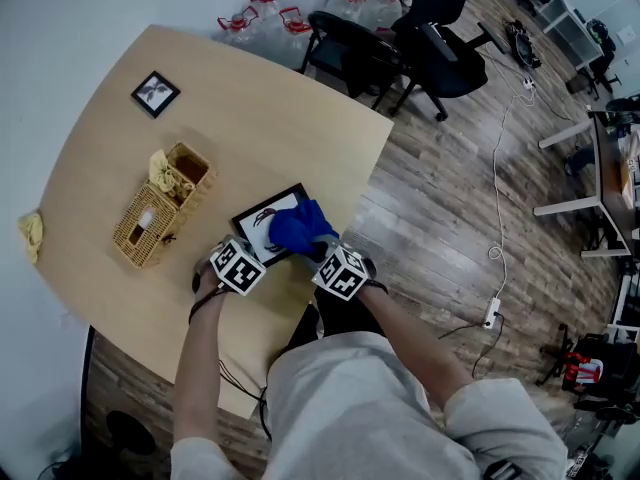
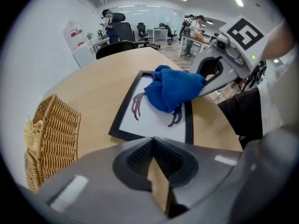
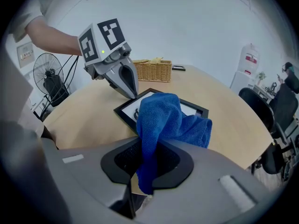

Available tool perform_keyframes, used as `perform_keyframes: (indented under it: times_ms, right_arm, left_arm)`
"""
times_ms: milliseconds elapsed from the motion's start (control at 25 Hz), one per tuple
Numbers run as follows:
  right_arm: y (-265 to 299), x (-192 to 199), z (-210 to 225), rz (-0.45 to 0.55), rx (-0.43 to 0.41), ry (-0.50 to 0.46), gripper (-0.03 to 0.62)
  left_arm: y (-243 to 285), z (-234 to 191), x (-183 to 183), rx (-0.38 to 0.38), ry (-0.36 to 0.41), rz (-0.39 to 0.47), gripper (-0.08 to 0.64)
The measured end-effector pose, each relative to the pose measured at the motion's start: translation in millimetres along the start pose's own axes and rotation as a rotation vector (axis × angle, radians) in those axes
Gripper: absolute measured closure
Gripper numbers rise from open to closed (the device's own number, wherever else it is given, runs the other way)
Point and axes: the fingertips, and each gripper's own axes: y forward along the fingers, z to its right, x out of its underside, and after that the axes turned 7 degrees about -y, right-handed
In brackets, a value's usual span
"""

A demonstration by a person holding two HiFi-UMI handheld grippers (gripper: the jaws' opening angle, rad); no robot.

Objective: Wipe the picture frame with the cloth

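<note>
Clamping the cloth (image 1: 298, 226) on the frame (image 1: 256, 234) atop the wooden table (image 1: 260, 118), right gripper (image 3: 144, 171) faces closed left gripper (image 2: 154, 148).

The head view looks steeply down from above the person (image 1: 370, 408) onto the rounded light-wood table (image 1: 250, 98) at the frame's upper left. The left gripper view sits low and close, facing across the black-framed picture (image 2: 154, 122) at centre towards the office (image 2: 154, 31). The right gripper view faces the opposite way, towards a white wall (image 3: 187, 22). All three share the picture, the blue terry cloth (image 2: 170, 87) and the woven wicker basket (image 2: 56, 134).
</note>
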Motion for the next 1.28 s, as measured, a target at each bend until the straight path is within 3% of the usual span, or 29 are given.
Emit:
perform_keyframes:
  times_ms: [640,1040,1280]
  right_arm:
    - [14.8,-16.2,-0.4,-0.056,-0.009,0.010,0.545]
    - [22.7,-22.6,3.2,-0.178,-0.153,0.003,0.541]
    - [33.7,-31.9,22.5,-0.204,-0.126,-0.012,0.541]
  left_arm:
    - [0.8,-0.3,-0.3,-0.002,0.007,0.010,0.506]
    - [0.0,-0.3,0.0,0.016,-0.013,0.024,0.506]
    - [0.9,0.1,4.2,0.017,-0.018,0.015,0.506]
